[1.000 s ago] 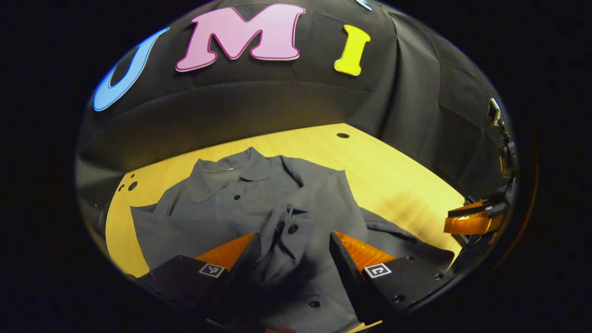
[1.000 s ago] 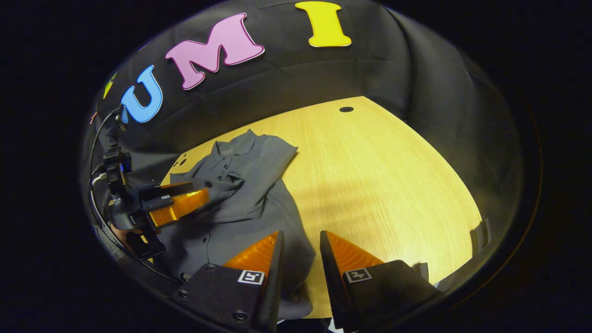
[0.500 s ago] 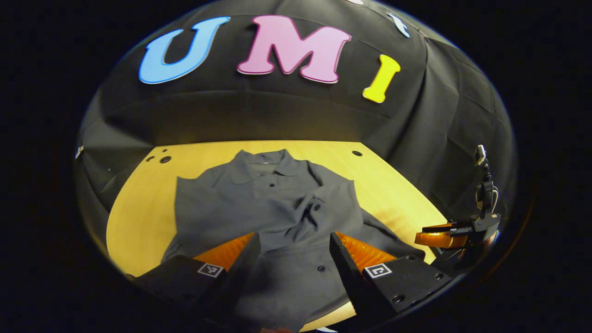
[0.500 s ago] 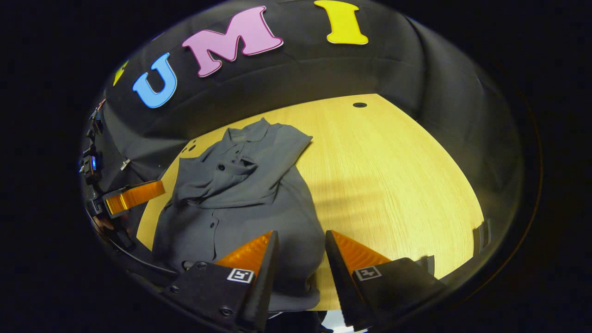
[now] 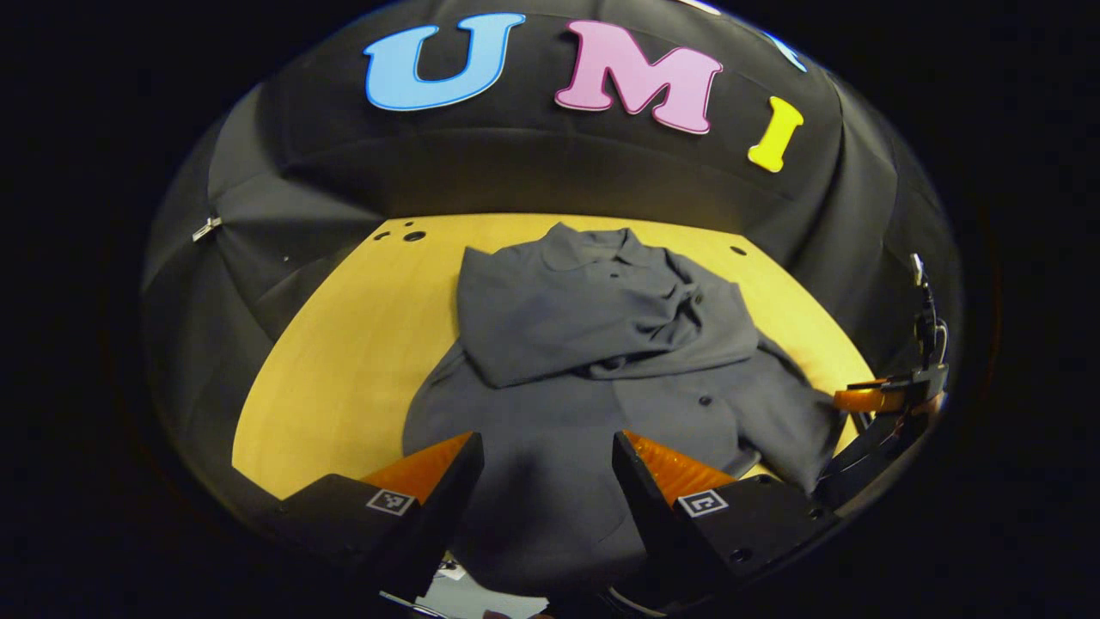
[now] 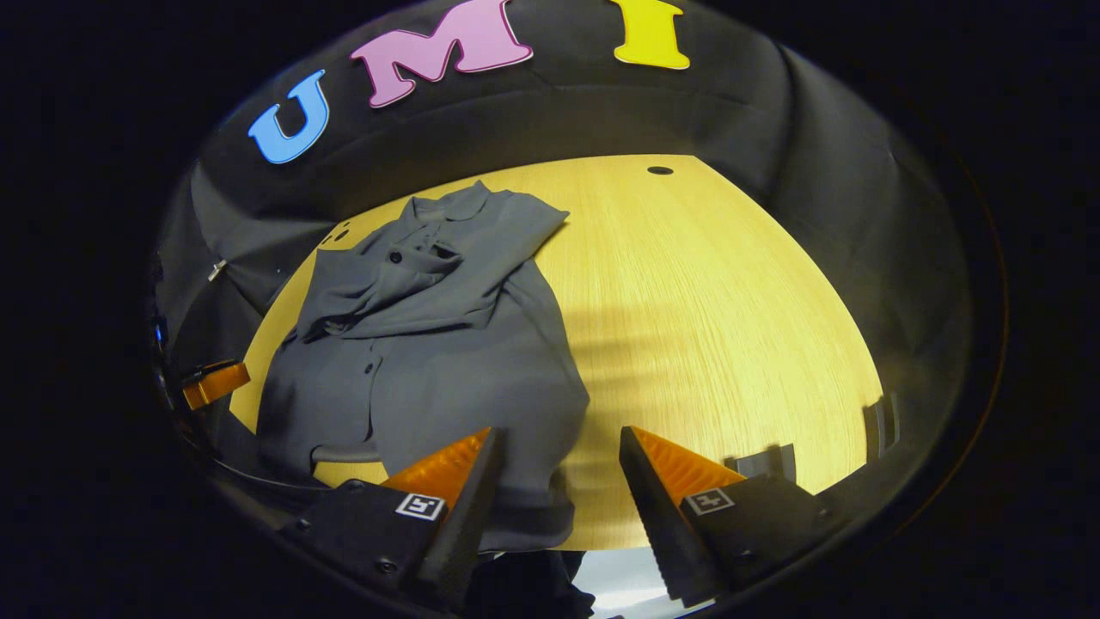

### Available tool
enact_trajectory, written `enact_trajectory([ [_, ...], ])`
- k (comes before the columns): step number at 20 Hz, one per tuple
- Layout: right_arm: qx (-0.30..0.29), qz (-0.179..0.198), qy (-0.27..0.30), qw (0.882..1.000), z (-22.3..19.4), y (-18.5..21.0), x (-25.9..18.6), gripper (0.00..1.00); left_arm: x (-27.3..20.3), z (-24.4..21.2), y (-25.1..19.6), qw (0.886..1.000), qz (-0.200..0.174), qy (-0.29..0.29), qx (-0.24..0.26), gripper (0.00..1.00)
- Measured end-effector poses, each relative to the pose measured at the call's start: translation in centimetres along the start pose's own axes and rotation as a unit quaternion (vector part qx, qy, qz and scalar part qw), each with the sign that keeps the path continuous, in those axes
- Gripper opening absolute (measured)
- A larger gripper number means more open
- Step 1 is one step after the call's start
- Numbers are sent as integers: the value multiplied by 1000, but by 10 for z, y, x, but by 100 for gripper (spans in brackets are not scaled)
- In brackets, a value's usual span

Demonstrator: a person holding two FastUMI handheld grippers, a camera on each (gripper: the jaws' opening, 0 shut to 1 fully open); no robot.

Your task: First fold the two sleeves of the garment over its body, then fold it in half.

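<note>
Both grippers had been drawn back from the shirt [image 5: 601, 361], which lay sleeves-folded on the tabletop [image 6: 730, 301]. Left gripper [image 5: 546, 468] and right gripper [image 6: 559, 464] were held with jaws open, empty. Soft and limp, it was judged best gripped at the hem corners.

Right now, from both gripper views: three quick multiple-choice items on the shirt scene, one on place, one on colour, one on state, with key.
1. Where does the grey button-up shirt's collar lie?
A. toward the black cloth wall
B. at the table's near edge
C. off the table

2. What colour is the wooden table?
A. white
B. pale yellow wood
C. blue

3. How do the left tongs and right tongs stand?
A. both open, holding nothing
B. both shut on a sleeve
C. one shut on the collar

Key: 1 A, the collar points at the wall; 2 B, the wood grain shows beside the shirt; 3 A, a clear gap shows between each pair of fingers.
</note>
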State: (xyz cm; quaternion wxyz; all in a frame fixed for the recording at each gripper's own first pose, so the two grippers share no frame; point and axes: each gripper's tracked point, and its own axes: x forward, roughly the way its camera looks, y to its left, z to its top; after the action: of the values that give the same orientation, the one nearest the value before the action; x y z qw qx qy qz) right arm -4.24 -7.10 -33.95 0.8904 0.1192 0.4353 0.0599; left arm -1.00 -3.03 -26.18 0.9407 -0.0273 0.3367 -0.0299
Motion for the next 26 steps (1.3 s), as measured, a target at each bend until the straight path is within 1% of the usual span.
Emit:
enact_trajectory([
  [3,1,-4,6,1000,-1,-2,2,90,-2,-26,19,999,24,22,2,95],
  [5,-2,-5,10,1000,-3,-4,4,91,-3,-39,30,999,37,34,-2,95],
  [8,0,-7,19,1000,-10,-4,10,91,-1,-63,35,997,41,63,-6,95],
  [12,-2,-8,34,999,-18,-4,18,91,7,-89,50,992,73,101,-1,95],
  [14,4,-3,46,999,-23,-1,24,91,13,-96,47,990,74,117,-3,95],
  [16,1,-8,57,998,-29,-2,31,91,17,-98,46,990,74,124,3,95],
  [17,-5,-17,76,997,-39,-4,34,91,19,-96,45,990,74,122,6,96],
  [18,-19,-24,58,998,-33,-3,36,91,22,-98,45,989,72,125,6,96],
  [19,-39,-34,67,996,-38,-3,38,90,21,-96,43,990,69,121,2,97],
  [20,-68,-41,53,995,-36,-1,39,90,25,-96,39,991,55,119,-9,98],
  [21,-83,-31,44,995,-32,8,35,90,30,-94,35,992,50,112,-25,96],
  [22,-90,-18,32,995,-35,19,42,89,34,-86,34,993,47,105,-20,87],
  [23,-90,-9,18,996,-33,27,46,68,40,-82,26,994,33,101,0,69],
  [24,-91,9,15,996,-31,37,51,48,45,-77,19,994,25,102,22,51],
  [25,-85,22,17,996,-31,45,56,6,50,-73,16,994,26,101,42,33],
  [26,-77,38,35,996,-32,52,55,12,55,-68,12,993,24,104,53,14],
])
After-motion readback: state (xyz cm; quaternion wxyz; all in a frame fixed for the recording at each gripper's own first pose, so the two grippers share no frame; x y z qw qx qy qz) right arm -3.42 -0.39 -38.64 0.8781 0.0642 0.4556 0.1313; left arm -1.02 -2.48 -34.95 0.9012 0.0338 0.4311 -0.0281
